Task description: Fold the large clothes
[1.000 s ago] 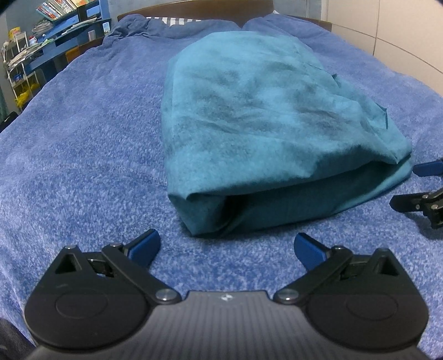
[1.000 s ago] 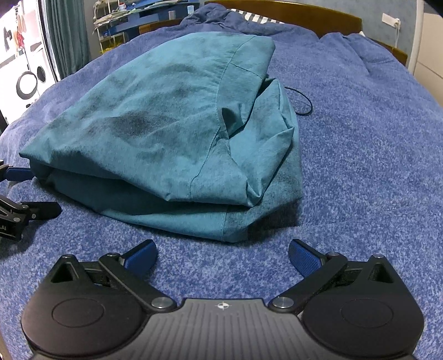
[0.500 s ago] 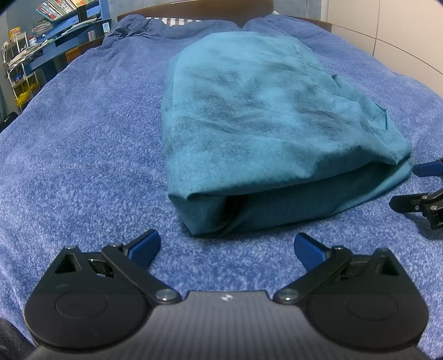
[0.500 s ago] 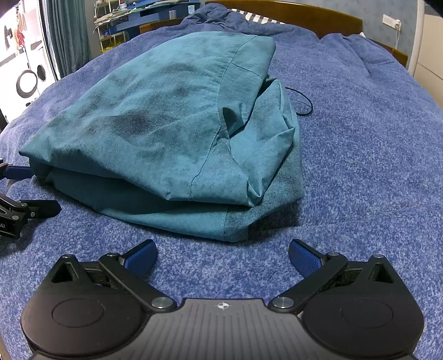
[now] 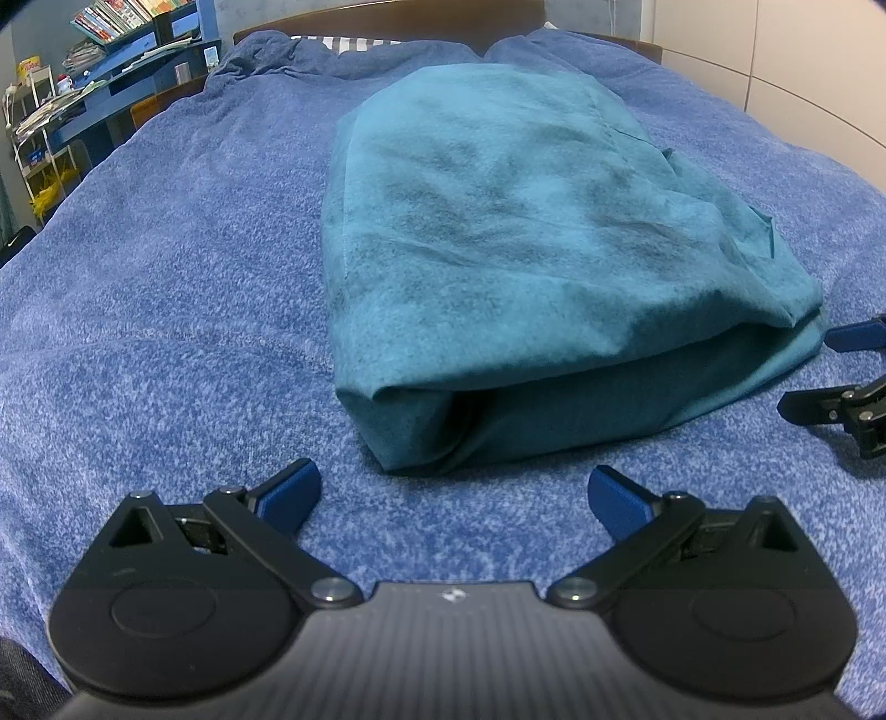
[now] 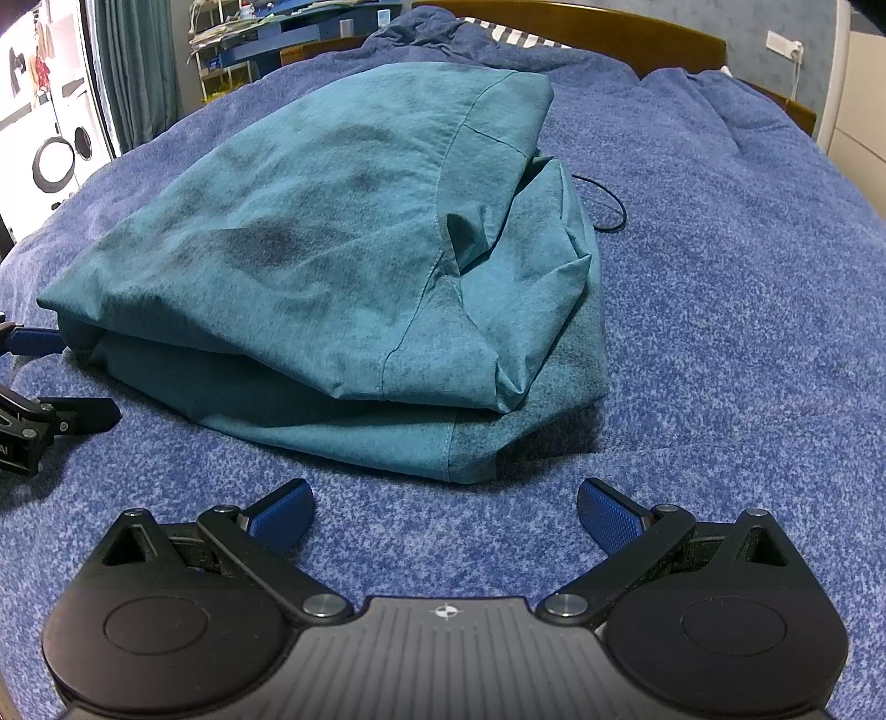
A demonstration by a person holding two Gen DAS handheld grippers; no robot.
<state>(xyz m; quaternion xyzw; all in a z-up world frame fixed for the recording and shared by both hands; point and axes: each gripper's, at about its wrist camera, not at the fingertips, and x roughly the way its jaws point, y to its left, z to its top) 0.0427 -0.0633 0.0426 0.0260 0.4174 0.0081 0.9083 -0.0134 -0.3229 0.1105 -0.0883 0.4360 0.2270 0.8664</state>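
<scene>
A teal garment [image 5: 515, 249] lies folded in layers on the blue bedspread [image 5: 166, 288]. It also shows in the right wrist view [image 6: 310, 266], with a seam and a bunched right edge. My left gripper [image 5: 451, 487] is open and empty, just short of the garment's near left corner. My right gripper [image 6: 446, 507] is open and empty, just short of the near right corner. Each gripper shows in the other's view: the right one at the right edge [image 5: 841, 371], the left one at the left edge [image 6: 50, 382], both beside the garment's near edge.
A wooden headboard [image 6: 581, 27] stands at the far end of the bed. A thin black cord [image 6: 606, 205] lies on the bedspread right of the garment. Blue shelves with books [image 5: 127, 55] stand beyond the bed's left side. A wall [image 5: 803, 83] runs along the right.
Both grippers have stayed open and nearly still. The left wrist view has shifted very slightly relative to the garment.
</scene>
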